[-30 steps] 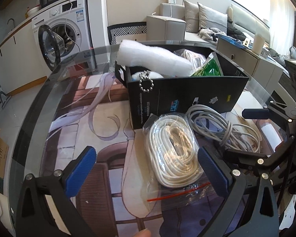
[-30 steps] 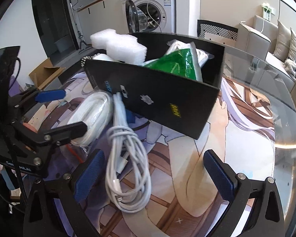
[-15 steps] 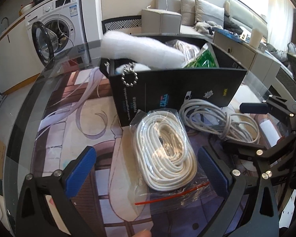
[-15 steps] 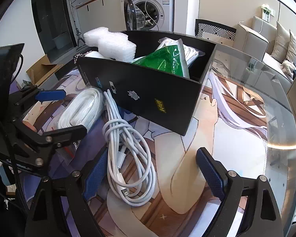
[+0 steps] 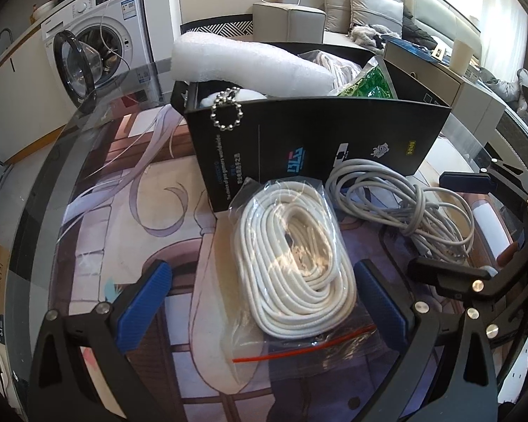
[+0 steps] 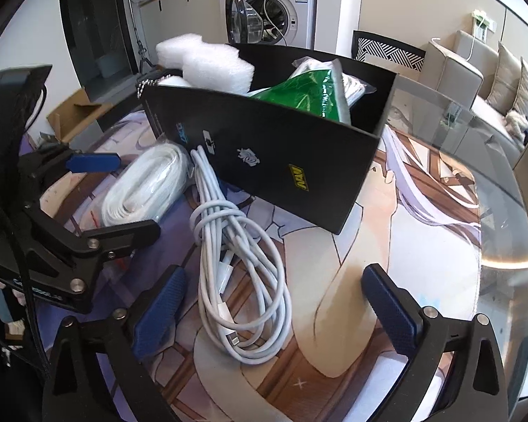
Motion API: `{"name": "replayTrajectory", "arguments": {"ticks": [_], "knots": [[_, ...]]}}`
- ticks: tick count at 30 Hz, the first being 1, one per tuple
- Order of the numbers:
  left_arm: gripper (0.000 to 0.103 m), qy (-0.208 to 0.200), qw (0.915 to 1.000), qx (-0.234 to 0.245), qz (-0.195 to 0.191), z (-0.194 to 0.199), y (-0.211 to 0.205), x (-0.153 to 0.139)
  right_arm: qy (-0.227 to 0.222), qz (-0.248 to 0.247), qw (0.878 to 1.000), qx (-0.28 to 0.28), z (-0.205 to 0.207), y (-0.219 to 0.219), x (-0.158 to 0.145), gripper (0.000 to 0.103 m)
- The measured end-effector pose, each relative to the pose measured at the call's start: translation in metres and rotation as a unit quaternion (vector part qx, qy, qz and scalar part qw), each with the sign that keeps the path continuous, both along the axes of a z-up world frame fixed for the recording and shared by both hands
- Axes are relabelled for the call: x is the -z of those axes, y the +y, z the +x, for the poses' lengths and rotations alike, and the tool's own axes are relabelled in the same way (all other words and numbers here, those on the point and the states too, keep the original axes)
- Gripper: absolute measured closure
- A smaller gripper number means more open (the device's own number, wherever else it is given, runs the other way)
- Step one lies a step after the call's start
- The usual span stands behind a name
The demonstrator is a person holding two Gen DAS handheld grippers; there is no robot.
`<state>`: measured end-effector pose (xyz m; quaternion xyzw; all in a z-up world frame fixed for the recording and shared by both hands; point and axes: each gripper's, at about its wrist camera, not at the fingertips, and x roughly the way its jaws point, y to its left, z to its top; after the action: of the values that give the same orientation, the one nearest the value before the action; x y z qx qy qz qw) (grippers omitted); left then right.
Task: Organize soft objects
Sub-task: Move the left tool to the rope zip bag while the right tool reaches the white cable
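A white rope coil in a clear zip bag (image 5: 295,256) lies on the mat in front of the black box (image 5: 320,140). My left gripper (image 5: 260,299) is open, its blue pads on either side of the bag's near end. A loose bundle of grey-white cables (image 6: 239,270) lies beside the bag; it also shows in the left wrist view (image 5: 401,204). My right gripper (image 6: 274,313) is open around the bundle's near end. The box (image 6: 274,161) holds white foam (image 5: 243,66), a green packet (image 6: 302,95) and a bagged cord. A bead chain (image 5: 227,112) hangs on its rim.
The round glass table (image 6: 503,211) carries a printed anime mat (image 5: 130,211). A washing machine (image 5: 98,42) with its door open stands behind. A sofa (image 5: 352,10) and a cabinet (image 5: 450,81) are at the back right. A cardboard box (image 6: 77,116) sits on the floor.
Both grippers have moved forward and lower toward the bag and the cable bundle. The left view has swung so the bag sits between its pads. Both stay open.
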<state>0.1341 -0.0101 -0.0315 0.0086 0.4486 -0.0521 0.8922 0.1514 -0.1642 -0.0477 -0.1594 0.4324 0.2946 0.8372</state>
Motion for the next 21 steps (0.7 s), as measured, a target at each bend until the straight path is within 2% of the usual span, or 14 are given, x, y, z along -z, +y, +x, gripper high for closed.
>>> {"name": "replayTrajectory", "arguments": {"ticks": [5,9,11,13,16,21], "knots": [[0.0,-0.005,0.9999,0.009,0.0,-0.005,0.003,0.001,-0.004,0.0,1.0,0.003,0.002,0.002,0.0,0.003],[0.0,-0.005,0.9999,0.009,-0.001,-0.007,0.003,0.002,-0.012,0.006,1.0,-0.006,0.0,0.009,-0.003,0.022],[0.0,-0.006,0.9999,0.009,-0.001,-0.007,0.003,0.002,-0.015,0.009,1.0,-0.01,-0.001,0.013,-0.004,0.028],[0.0,-0.006,0.9999,0.009,-0.001,-0.007,0.004,0.002,-0.019,0.013,1.0,-0.015,-0.002,0.016,-0.006,0.043],[0.0,-0.006,0.9999,0.009,-0.001,-0.007,0.003,0.002,-0.019,0.017,0.999,-0.023,-0.005,0.021,-0.006,0.056],[0.0,-0.006,1.0,0.008,0.0,-0.008,0.004,0.002,-0.013,0.027,0.999,-0.035,-0.008,0.019,-0.008,0.062]]}}
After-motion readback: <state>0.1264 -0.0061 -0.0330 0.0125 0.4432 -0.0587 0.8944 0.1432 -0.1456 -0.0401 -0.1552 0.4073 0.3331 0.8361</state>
